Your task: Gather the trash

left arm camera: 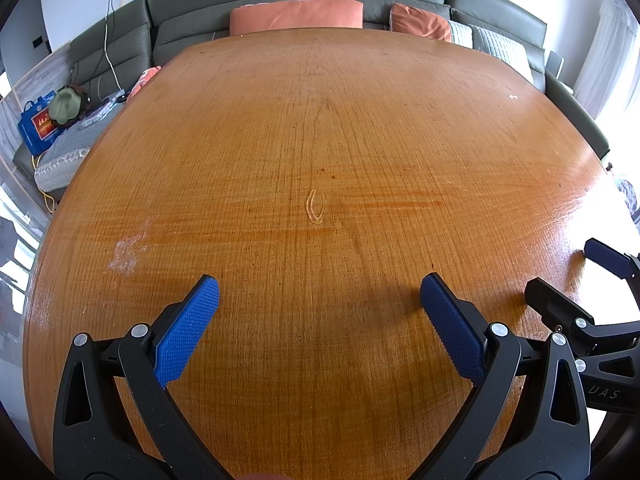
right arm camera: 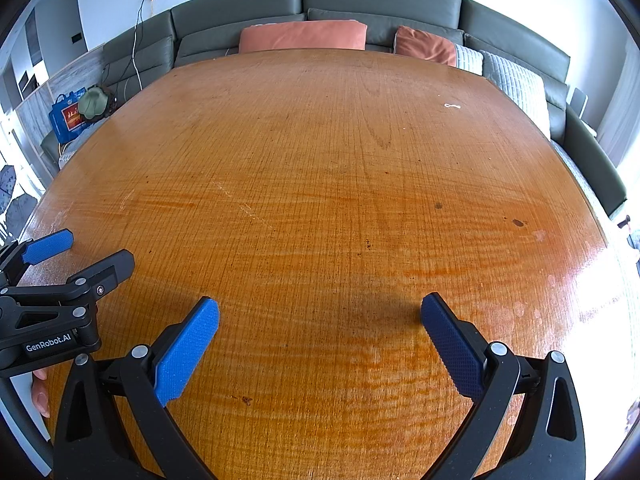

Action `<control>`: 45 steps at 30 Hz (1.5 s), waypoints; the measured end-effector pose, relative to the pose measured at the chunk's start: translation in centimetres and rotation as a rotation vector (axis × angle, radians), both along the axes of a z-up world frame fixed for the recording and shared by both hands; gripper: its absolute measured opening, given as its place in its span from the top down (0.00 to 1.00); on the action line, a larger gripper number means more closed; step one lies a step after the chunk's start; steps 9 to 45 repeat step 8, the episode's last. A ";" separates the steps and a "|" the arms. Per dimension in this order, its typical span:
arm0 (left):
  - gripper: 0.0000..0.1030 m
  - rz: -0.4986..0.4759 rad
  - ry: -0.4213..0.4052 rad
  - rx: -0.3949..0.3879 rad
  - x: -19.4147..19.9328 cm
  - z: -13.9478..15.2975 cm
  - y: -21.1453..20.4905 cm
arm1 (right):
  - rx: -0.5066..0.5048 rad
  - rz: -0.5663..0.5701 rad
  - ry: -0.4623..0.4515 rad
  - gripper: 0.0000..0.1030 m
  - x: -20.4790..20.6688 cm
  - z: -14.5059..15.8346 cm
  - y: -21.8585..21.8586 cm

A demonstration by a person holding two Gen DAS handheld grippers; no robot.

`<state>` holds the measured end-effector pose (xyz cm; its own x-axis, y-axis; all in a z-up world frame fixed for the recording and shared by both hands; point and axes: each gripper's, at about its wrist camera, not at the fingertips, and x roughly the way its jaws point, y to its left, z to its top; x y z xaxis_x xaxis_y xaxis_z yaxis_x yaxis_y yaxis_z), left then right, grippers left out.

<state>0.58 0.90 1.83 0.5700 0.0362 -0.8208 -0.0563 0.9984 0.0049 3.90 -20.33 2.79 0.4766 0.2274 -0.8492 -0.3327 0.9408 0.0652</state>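
Over the desk (left arm camera: 320,140) both hand-held grippers, left (left arm camera: 320,292) and right (right arm camera: 320,316), hover spread wide; near its far right edge lies perhaps a white scrap (right arm camera: 452,106).

A tiny white scrap (right arm camera: 452,106) lies far out on the table (right arm camera: 320,184), too small to name. The table's near edge runs out of both views. The right tool (left arm camera: 560,276) is cut off at the left view's edge. The left tool (right arm camera: 86,252) is likewise cropped in the right view, and fingers (right arm camera: 40,394) behind it barely show.
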 end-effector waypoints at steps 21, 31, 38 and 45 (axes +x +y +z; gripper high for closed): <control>0.06 0.000 0.000 0.000 0.0 0.0 -0.1 | 0.000 0.000 0.000 0.02 0.0 0.0 0.0; 0.06 0.000 0.000 0.000 0.0 0.0 -0.1 | 0.000 0.000 0.000 0.02 0.0 0.0 0.0; 0.06 0.000 0.000 0.000 0.0 0.0 -0.1 | 0.000 0.000 0.000 0.02 0.0 0.0 0.0; 0.06 0.000 0.000 0.000 0.0 0.0 -0.1 | 0.000 0.000 0.000 0.02 0.0 0.0 0.0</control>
